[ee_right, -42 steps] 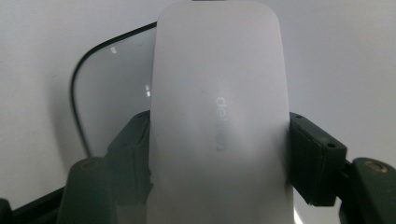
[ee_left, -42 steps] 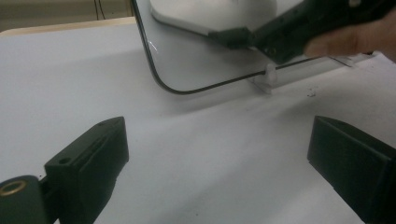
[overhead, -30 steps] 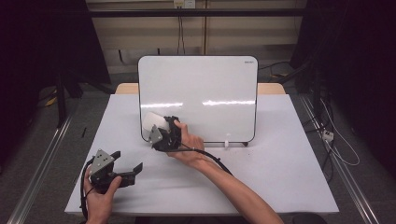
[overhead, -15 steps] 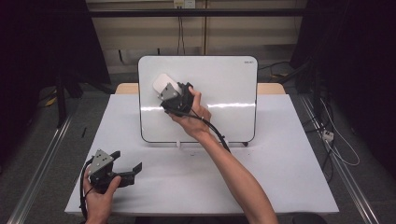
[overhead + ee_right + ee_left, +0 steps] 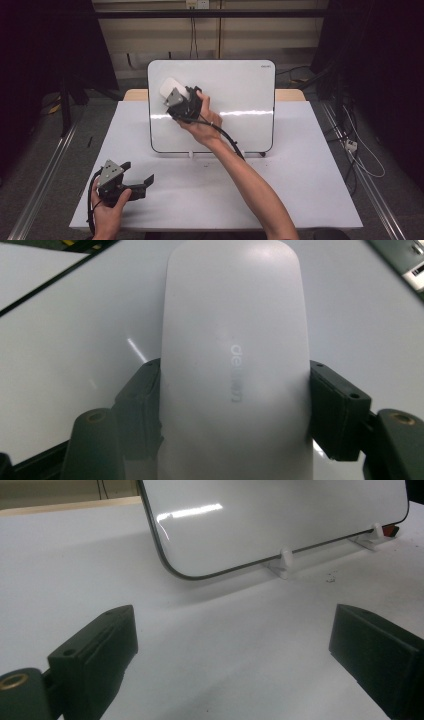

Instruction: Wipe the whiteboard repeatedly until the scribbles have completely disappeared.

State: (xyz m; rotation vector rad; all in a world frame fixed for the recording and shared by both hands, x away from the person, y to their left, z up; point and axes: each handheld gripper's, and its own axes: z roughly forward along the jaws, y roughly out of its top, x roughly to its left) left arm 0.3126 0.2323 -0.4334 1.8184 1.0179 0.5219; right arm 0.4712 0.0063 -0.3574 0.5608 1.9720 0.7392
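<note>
A white whiteboard (image 5: 235,95) stands upright on small white feet at the back of the table. My right gripper (image 5: 172,97) is held up against its upper left part and is shut on a white oblong eraser (image 5: 167,88). In the right gripper view the eraser (image 5: 235,360) sits between both black jaws, its end against the whiteboard (image 5: 75,325). My left gripper (image 5: 142,182) rests near the table's front left corner, open and with nothing in it. In the left gripper view its jaws stand wide apart, facing the whiteboard (image 5: 270,520).
The white table (image 5: 300,175) has open room in front of the board and to its right. A white foot (image 5: 282,562) holds the board's lower edge. Cables (image 5: 360,150) trail on the floor at the right. A dark rail (image 5: 45,165) runs along the left.
My right gripper has risen with the eraser from the board's lower left part to its upper left part. The left gripper has stayed still.
</note>
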